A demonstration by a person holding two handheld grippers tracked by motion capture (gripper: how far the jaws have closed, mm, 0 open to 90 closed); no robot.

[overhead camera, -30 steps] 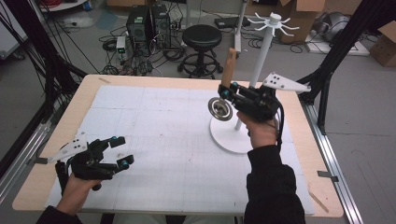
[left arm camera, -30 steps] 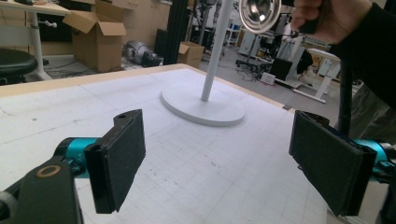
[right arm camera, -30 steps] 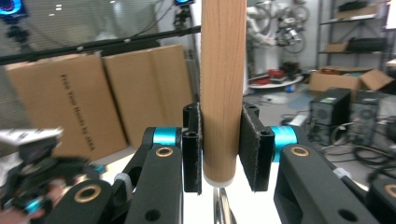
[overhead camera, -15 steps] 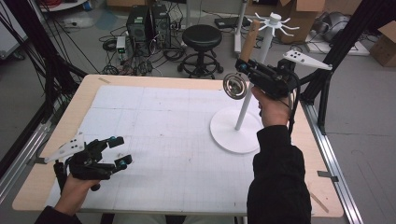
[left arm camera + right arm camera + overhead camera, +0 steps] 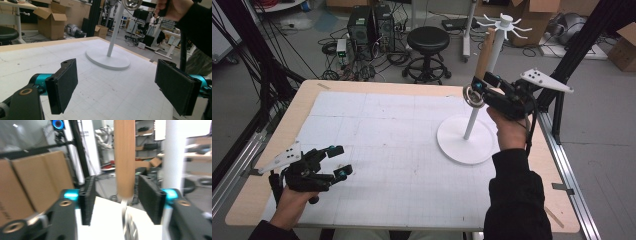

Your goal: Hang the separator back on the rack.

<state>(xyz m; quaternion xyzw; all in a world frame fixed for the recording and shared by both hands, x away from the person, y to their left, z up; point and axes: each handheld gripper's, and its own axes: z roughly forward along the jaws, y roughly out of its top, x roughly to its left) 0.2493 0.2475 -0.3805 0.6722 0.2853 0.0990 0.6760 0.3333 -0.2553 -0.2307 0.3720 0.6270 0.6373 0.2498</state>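
The table (image 5: pixel 362 100) carries a white gridded mat, and on its right half stands a white stand (image 5: pixel 466 140): round base, upright pole, hook arms at the top.

The right gripper (image 5: pixel 479 90) is raised beside the pole, about halfway up it. It holds a utensil (image 5: pixel 484 57) with a wooden handle and a round metal head (image 5: pixel 472 96). The handle's long axis runs near upright, head lowest. In the right gripper view the handle (image 5: pixel 124 157) sits between the jaws; gaps show either side, so firmness of grip cannot be judged.

The hooks lie above and just beyond the utensil, so hanging it there is judged to call for further lift.

The left gripper (image 5: pixel 337 160) rests low at the near left corner, well apart from the stand, jaws wide and empty.
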